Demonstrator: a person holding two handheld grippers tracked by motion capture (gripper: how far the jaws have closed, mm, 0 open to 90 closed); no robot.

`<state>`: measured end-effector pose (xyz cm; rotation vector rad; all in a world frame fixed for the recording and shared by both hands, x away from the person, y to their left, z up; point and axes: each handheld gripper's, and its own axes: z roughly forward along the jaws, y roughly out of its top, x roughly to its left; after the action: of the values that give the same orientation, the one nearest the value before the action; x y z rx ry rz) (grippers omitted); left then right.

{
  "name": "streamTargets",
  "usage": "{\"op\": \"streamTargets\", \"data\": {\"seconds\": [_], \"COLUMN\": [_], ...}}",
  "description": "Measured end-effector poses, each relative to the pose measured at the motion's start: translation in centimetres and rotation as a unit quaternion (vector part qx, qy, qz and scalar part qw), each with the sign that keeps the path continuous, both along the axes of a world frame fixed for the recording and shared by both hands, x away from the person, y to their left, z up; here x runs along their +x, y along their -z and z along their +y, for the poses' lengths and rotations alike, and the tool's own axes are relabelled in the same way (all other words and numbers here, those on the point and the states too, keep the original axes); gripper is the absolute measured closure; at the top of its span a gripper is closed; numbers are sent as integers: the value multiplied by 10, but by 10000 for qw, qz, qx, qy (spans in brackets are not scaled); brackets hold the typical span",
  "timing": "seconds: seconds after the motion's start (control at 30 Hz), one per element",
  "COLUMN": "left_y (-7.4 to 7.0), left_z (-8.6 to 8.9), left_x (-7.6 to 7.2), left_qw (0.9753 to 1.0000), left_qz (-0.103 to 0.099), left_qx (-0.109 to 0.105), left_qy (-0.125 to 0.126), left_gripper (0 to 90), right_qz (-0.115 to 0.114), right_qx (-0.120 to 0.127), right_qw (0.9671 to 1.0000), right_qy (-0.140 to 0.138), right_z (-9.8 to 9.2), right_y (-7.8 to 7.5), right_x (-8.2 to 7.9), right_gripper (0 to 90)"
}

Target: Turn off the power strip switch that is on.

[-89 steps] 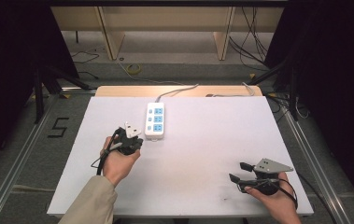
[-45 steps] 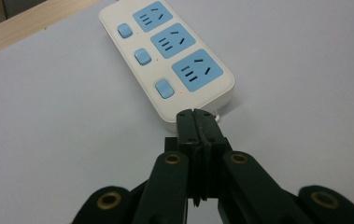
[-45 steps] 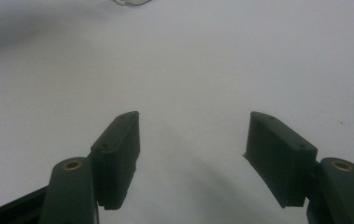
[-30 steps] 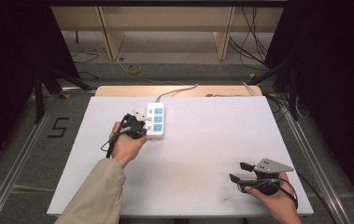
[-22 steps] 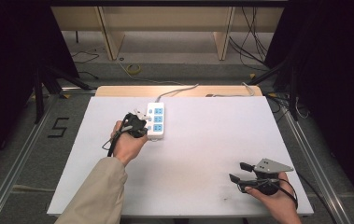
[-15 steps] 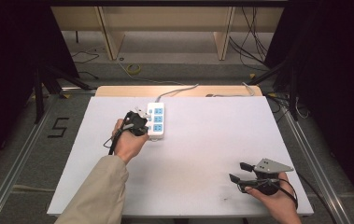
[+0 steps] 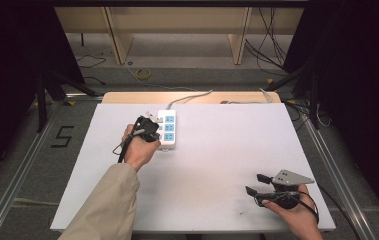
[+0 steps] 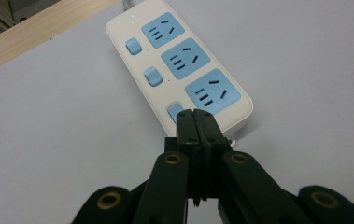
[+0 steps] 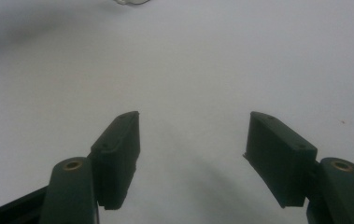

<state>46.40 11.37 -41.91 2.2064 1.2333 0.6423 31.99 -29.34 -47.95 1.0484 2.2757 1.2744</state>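
Power strip (image 8: 179, 65) lies at the table's (image 7: 217, 165) far edge, left claw (image 8: 194, 122) pressed together at its nearest switch, right claw (image 9: 191, 140) wide apart, empty.

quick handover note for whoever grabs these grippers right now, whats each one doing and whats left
Left gripper: jaws shut together with nothing between them, tips at the nearest blue switch of the white power strip; whether they press it cannot be told.
Right gripper: open, empty, low over the white table near its front right corner.
Power strip: flat at the table's far edge, three blue sockets, cable running off the back.
Done: approach to the switch. Left: likely pressing it, judging by the pose.
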Motion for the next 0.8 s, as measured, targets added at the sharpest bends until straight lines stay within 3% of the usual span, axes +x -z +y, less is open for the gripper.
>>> {"op": "streamTargets", "data": {"seconds": [0.8], "left_y": [1], "left_z": [-3], "left_x": [18], "left_qw": [9998], "left_qz": [139], "left_qx": [142], "left_qy": [-98], "left_gripper": [897], "right_qz": [7], "right_qx": [-1], "right_qw": [10000], "right_qy": [7], "right_z": [0], "right_y": [0], "right_x": [0], "right_gripper": [359]}}
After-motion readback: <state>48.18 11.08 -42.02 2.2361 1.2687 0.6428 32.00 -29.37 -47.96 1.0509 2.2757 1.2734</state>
